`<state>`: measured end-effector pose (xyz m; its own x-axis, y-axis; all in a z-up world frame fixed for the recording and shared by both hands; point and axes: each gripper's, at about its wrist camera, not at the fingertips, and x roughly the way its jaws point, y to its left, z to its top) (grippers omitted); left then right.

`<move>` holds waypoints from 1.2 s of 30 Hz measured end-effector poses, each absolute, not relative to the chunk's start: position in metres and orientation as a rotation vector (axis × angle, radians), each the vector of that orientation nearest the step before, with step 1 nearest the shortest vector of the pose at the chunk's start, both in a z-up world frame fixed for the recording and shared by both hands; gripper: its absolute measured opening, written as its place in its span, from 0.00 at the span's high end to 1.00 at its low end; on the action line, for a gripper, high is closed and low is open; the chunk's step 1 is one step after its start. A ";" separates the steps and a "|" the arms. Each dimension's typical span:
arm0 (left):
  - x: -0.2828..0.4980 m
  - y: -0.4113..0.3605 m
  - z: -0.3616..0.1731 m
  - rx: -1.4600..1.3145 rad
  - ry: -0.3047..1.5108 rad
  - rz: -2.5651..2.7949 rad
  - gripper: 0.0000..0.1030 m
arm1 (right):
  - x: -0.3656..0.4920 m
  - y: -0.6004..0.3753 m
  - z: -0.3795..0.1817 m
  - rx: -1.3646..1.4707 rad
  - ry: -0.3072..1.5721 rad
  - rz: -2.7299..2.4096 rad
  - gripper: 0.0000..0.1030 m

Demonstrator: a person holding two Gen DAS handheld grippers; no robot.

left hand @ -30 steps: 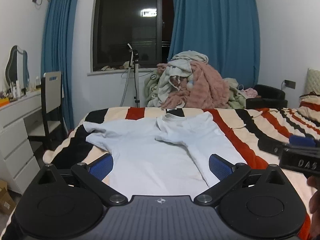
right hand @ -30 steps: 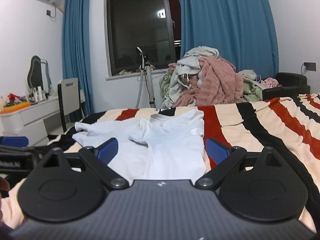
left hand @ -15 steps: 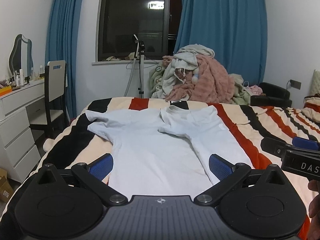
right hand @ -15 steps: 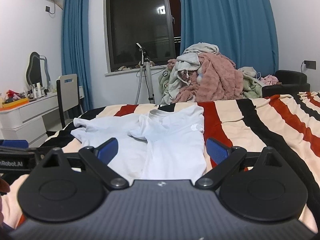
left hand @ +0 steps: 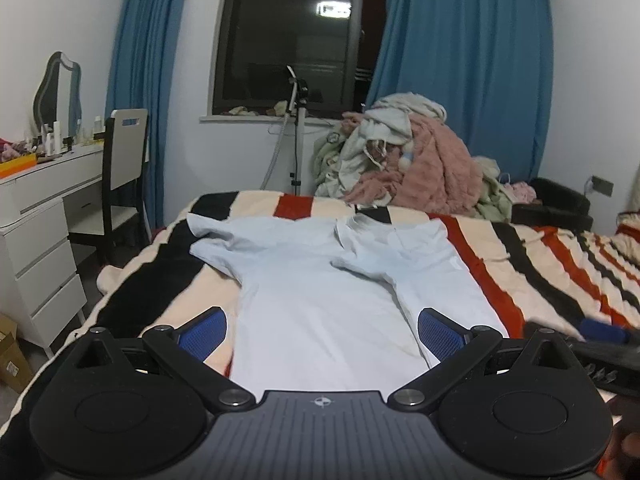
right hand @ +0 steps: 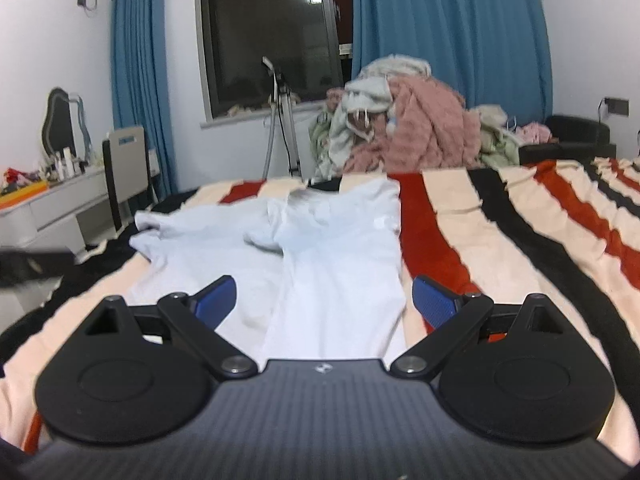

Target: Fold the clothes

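Both tongs I see wide apart and holding nothing: the left tongs (left hand: 322, 330) and the right tongs (right hand: 324, 300) hover above the near hem of the white shirt (left hand: 320, 300), which lies flat near the left edge of the striped bed (left hand: 540, 264), its right side folded inward.
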<state>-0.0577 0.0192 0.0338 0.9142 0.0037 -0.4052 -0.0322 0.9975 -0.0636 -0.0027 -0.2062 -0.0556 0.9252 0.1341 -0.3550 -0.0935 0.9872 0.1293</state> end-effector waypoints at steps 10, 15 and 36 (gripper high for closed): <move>-0.049 0.073 0.047 -0.104 0.378 0.102 0.00 | 0.117 -0.109 -0.087 -0.045 0.449 0.387 0.20; -0.037 0.116 0.036 -0.202 0.413 0.145 0.00 | 0.190 -0.021 -0.107 -0.165 0.505 0.480 0.24; 0.025 0.180 -0.013 -0.491 0.452 0.345 0.00 | 0.333 0.157 -0.111 -0.611 0.385 0.369 0.94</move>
